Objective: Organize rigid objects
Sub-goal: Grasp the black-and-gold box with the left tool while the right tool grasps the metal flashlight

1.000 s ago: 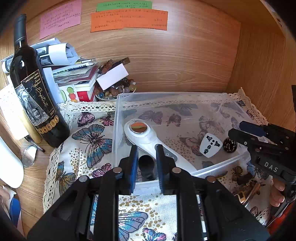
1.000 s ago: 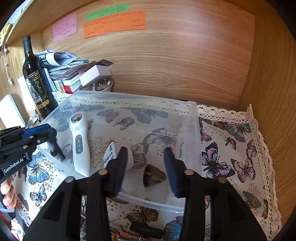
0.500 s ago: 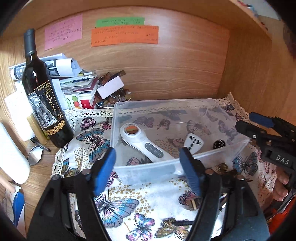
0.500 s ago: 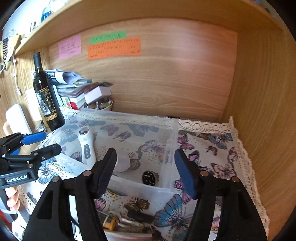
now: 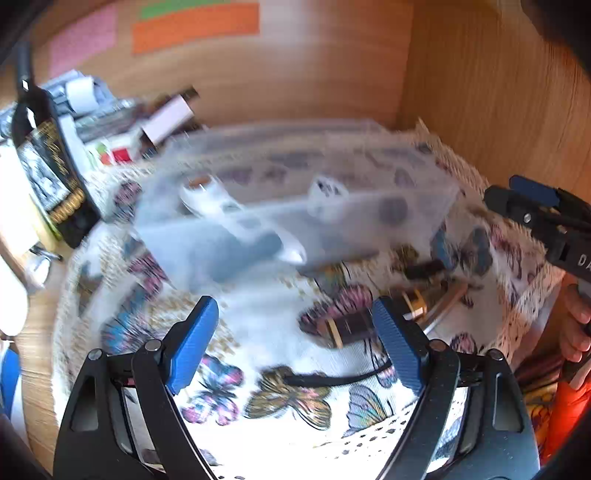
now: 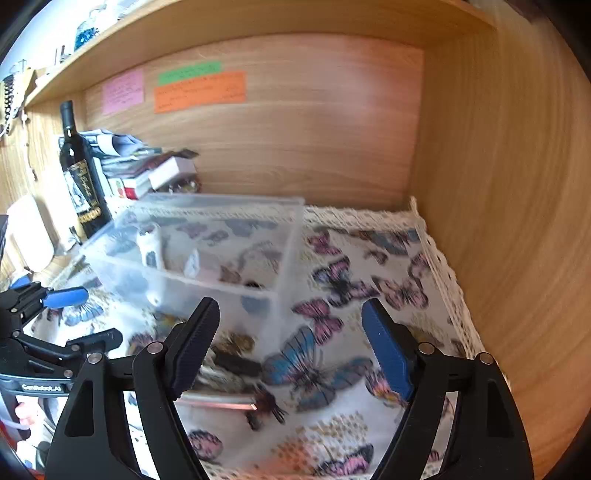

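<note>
- Both my grippers, left gripper (image 5: 295,332) and right gripper (image 6: 291,339), were wide apart, holding nothing.
- Inside the clear box (image 6: 207,291) lay a white handle tool (image 6: 149,247) and a white plug (image 6: 192,263).

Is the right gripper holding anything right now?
No, the right gripper is wide open, with only the butterfly cloth showing between its fingers.

Sunlit wooden alcove (image 6: 314,147), shelf (image 6: 221,22) overhead
</note>
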The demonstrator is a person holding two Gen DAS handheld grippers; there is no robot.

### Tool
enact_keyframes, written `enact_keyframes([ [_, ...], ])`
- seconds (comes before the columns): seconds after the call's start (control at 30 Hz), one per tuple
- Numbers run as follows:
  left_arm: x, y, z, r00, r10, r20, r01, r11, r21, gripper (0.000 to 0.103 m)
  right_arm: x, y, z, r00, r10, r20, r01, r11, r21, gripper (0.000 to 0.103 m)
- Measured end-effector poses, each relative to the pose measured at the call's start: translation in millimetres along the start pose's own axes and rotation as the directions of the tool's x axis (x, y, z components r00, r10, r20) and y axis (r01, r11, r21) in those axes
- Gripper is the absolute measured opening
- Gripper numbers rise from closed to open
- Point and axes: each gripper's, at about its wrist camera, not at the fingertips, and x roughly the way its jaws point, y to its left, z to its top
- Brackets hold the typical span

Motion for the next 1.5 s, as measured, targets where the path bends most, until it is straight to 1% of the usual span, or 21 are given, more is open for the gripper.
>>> enact_keyframes([
  [0.1,13.6,-6.8,-3.4,0.998,-0.033,-0.063,0.033,0.999,0.006,0.086,2.9,-8.2,-8.7,0.999,-0.007,-0.037,0.007,1.000,0.018,0.080],
  [0.2,24.5,-16.7,-3.8,0.994,-0.051,-0.101,0.055,0.998,0.035,0.086,6.3,-10.7,-16.1,0.997,-0.001,-0.071,0.002,1.000,0.023,0.080],
  [0.47,41.0,-39.2,6.0,0.987,-0.080,-0.139,0.099,0.986,0.132,0.085,16.1,-11.3,-31.6,0.991,0.023,-0.130,-0.020,1.000,0.023,0.080],
  [0.5,42.7,-40.5,6.8,0.986,-0.086,-0.141,0.106,0.985,0.137,0.080,18.0,-11.2,-32.8,0.990,0.025,-0.137,-0.022,0.999,0.025,0.080],
  [0.53,44.0,-41.5,7.2,0.984,-0.100,-0.146,0.120,0.983,0.138,0.072,19.6,-10.5,-33.7,0.989,0.028,-0.143,-0.024,0.999,0.026,0.080],
  [0.6,43.9,-42.9,7.0,0.984,-0.109,-0.143,0.129,0.982,0.139,0.065,22.8,-8.4,-35.3,0.987,0.039,-0.155,-0.035,0.999,0.031,0.080],
  [0.63,42.4,-42.3,5.9,0.985,-0.106,-0.134,0.124,0.982,0.139,0.053,23.8,-7.6,-36.3,0.986,0.047,-0.159,-0.042,0.999,0.034,0.080],
  [0.67,41.6,-42.0,5.4,0.986,-0.105,-0.131,0.123,0.982,0.140,0.047,24.1,-6.3,-37.1,0.985,0.058,-0.163,-0.053,0.998,0.037,0.080],
  [0.7,40.6,-41.7,5.0,0.987,-0.095,-0.127,0.112,0.984,0.139,0.037,24.1,-4.2,-37.9,0.984,0.070,-0.166,-0.065,0.997,0.037,0.080],
  [0.73,39.1,-39.6,3.9,0.989,-0.084,-0.121,0.100,0.986,0.134,0.030,24.0,-1.5,-38.6,0.983,0.078,-0.168,-0.073,0.997,0.036,0.080],
  [0.8,36.4,-33.3,2.2,0.990,-0.086,-0.116,0.099,0.989,0.112,0.023,24.0,4.2,-39.4,0.981,0.090,-0.171,-0.086,0.996,0.031,0.080],
  [0.87,31.5,-23.5,-1.4,0.990,-0.084,-0.110,0.094,0.992,0.087,0.023,24.1,11.7,-39.8,0.979,0.110,-0.174,-0.107,0.994,0.029,0.080],
  [0.97,24.0,-10.1,-9.8,0.993,-0.058,-0.099,0.064,0.996,0.064,0.023,22.9,24.6,-42.2,0.973,0.144,-0.182,-0.143,0.990,0.019,0.080],
  [1.07,15.0,3.2,-18.4,0.995,-0.047,-0.093,0.051,0.998,0.041,0.023,20.9,35.7,-46.6,0.965,0.174,-0.197,-0.174,0.985,0.018,0.080],
  [1.17,6.6,11.6,-27.4,0.996,-0.035,-0.085,0.038,0.998,0.041,0.023,24.2,41.4,-51.5,0.946,0.221,-0.238,-0.215,0.975,0.051,0.080],
  [1.23,3.2,17.3,-32.0,0.996,-0.040,-0.082,0.043,0.999,0.028,0.024,29.0,45.2,-54.8,0.932,0.244,-0.266,-0.233,0.970,0.074,0.079],
  [1.3,0.4,21.4,-35.6,0.996,-0.046,-0.078,0.047,0.999,0.017,0.029,36.4,47.4,-55.5,0.925,0.254,-0.283,-0.233,0.967,0.108,0.080],
  [1.37,-2.1,24.3,-38.0,0.997,-0.040,-0.070,0.041,0.999,0.012,0.035,38.9,49.8,-52.5,0.929,0.247,-0.275,-0.221,0.968,0.120,0.080],
  [1.43,-4.0,25.2,-40.5,0.997,-0.040,-0.065,0.040,0.999,0.012,0.043,43.1,51.4,-48.5,0.928,0.255,-0.273,-0.223,0.964,0.141,0.080],
  [1.47,-4.9,26.5,-42.1,0.997,-0.041,-0.062,0.042,0.999,0.013,0.043,45.6,52.9,-47.1,0.929,0.253,-0.271,-0.220,0.965,0.146,0.078],
  [1.5,-5.3,26.5,-43.8,0.997,-0.039,-0.060,0.040,0.999,0.013,0.043,48.4,55.1,-45.8,0.932,0.240,-0.272,-0.208,0.968,0.139,0.072],
])
